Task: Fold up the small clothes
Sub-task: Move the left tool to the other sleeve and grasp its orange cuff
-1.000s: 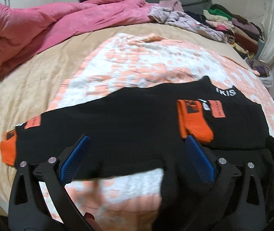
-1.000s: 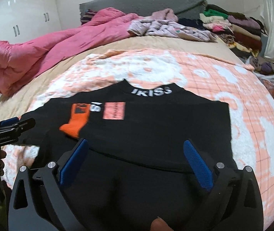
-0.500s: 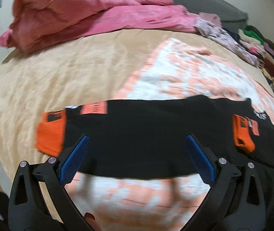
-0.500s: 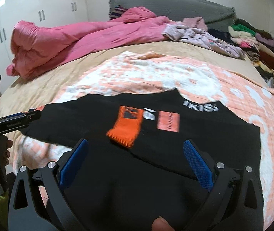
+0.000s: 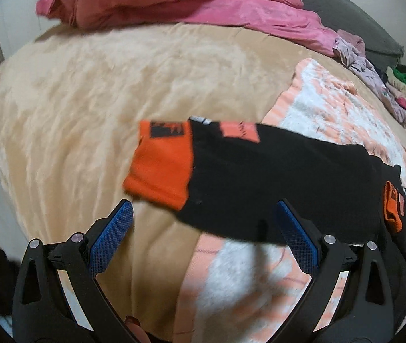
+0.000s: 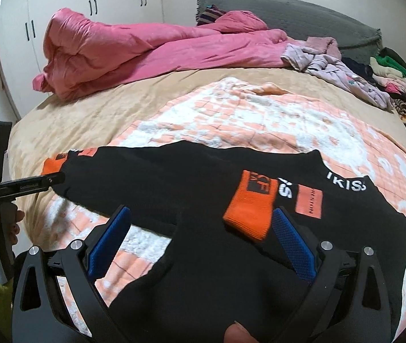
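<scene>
Here, the left gripper (image 5: pixel 203 228) has its two blue, bumpy pads spread wide apart with nothing between them. The right gripper (image 6: pixel 200 234) is spread wide too, and empty. Both hang just above the black top (image 6: pixel 217 200). The top is soft and lies flat on the fuzzy peach-and-white blanket (image 6: pixel 245 120). One long sleeve sticks out to the left, ending in a bright orange cuff (image 5: pixel 160 168). The other orange cuff (image 6: pixel 248 208) is folded in on the middle of the top, beside a peach patch. Beyond the top is a tan sheet (image 5: pixel 88 91). Farther still, a shiny, puffy pink quilt (image 6: pixel 134 48) lies crumpled.
</scene>
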The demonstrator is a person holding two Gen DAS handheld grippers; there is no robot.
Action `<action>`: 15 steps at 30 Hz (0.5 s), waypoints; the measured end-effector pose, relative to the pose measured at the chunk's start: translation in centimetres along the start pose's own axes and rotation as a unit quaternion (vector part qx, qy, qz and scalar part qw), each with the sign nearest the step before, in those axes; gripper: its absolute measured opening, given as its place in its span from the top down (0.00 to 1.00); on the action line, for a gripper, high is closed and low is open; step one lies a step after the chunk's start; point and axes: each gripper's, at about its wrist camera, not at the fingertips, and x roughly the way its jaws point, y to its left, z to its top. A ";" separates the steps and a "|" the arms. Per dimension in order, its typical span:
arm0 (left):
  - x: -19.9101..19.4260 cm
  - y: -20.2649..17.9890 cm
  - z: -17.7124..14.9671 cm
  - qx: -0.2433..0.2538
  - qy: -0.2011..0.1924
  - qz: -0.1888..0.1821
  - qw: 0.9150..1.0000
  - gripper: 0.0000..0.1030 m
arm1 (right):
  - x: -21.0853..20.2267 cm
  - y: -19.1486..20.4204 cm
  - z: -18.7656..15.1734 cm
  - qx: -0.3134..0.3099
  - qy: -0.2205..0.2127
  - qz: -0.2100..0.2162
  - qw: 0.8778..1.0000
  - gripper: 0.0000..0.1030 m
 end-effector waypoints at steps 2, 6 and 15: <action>0.4 0.8 -0.1 -0.015 0.007 -0.001 1.000 0.10 | 0.3 0.3 0.0 -0.004 0.002 0.001 1.000 0.04; 1.5 2.3 0.2 -0.057 0.006 -0.018 0.998 0.10 | 0.6 0.6 -0.1 -0.001 0.006 0.004 1.000 0.04; 3.1 2.5 2.2 -0.080 -0.030 0.024 0.996 0.56 | -0.1 -0.8 -0.7 0.019 0.003 -0.010 1.000 0.04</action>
